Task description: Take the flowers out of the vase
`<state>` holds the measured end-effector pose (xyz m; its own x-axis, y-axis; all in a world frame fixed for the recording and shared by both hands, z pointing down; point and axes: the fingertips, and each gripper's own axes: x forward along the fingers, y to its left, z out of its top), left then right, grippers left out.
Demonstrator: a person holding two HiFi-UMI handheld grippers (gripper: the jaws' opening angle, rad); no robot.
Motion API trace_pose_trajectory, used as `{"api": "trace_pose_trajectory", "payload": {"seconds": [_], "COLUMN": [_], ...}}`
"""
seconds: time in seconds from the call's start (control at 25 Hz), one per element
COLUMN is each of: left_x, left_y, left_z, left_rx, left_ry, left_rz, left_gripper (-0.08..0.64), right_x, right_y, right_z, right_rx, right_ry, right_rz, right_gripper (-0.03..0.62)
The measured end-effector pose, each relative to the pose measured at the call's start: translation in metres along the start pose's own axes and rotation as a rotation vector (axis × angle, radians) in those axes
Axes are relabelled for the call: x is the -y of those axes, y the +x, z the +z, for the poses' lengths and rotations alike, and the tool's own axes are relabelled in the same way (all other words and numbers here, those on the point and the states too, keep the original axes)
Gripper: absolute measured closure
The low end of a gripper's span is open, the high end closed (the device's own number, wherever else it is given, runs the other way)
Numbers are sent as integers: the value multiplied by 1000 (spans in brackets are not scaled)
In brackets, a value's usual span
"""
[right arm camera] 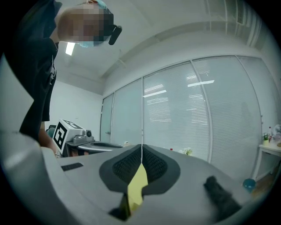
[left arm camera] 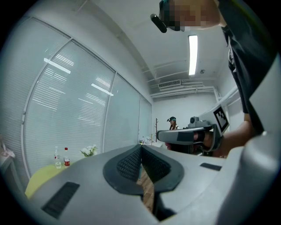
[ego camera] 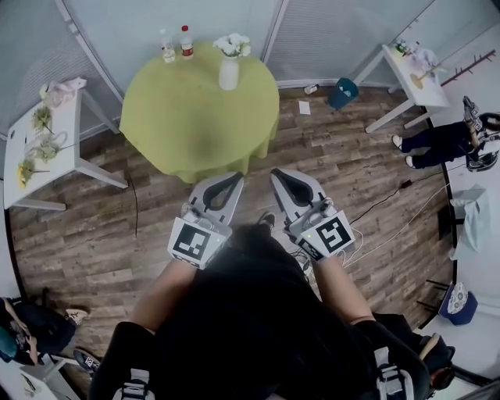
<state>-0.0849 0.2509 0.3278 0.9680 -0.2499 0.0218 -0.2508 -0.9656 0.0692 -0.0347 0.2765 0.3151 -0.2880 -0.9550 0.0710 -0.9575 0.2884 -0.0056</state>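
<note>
White flowers (ego camera: 233,44) stand upright in a white vase (ego camera: 228,74) near the far edge of a round table (ego camera: 195,125) draped in yellow-green cloth. None has been lifted out. A clear bottle (ego camera: 167,49) and a red-capped bottle (ego camera: 187,42) stand side by side just to the left of the vase, close to the same edge.

On the near side of the table, over the wood-plank floor (ego camera: 94,234), a person in a dark top holds the left gripper (ego camera: 237,177) and the right gripper (ego camera: 276,173) side by side and level, both pointing toward the table and well apart from the vase. In the left gripper view its two ribbed pads are pressed together at the tips with nothing between them, and only a sliver of floor shows through the gap lower down. The right gripper view shows the same: pads closed on each other and empty, with the yellow-green cloth visible through the gap behind them.

Farther out, a white side table (ego camera: 66,152) at the left carries more flowers, a second white table (ego camera: 414,78) stands at the upper right with a blue bin (ego camera: 342,92) beside it, and slatted blinds (ego camera: 133,23) line the wall behind the round table.
</note>
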Motion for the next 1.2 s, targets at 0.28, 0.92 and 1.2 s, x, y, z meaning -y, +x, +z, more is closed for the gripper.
{"api": "trace_pose_trajectory", "payload": {"seconds": [0.28,0.92,1.2], "left_x": [-21,-47,-40], "left_y": [39,158,199], "left_z": [-2,2,7], "left_rx": [-5,-37,-45], "left_ry": [18,3,11], "left_rz": [38,178,221], "left_gripper": [546,546,546], "right_x": [40,160,201], "right_y": [26,55,51], "right_z": [-3,0,-1], "right_rx": [14,30,47], "right_ry": [0,-5,7], "right_rz": [41,200,259], "right_gripper": [572,572,572]}}
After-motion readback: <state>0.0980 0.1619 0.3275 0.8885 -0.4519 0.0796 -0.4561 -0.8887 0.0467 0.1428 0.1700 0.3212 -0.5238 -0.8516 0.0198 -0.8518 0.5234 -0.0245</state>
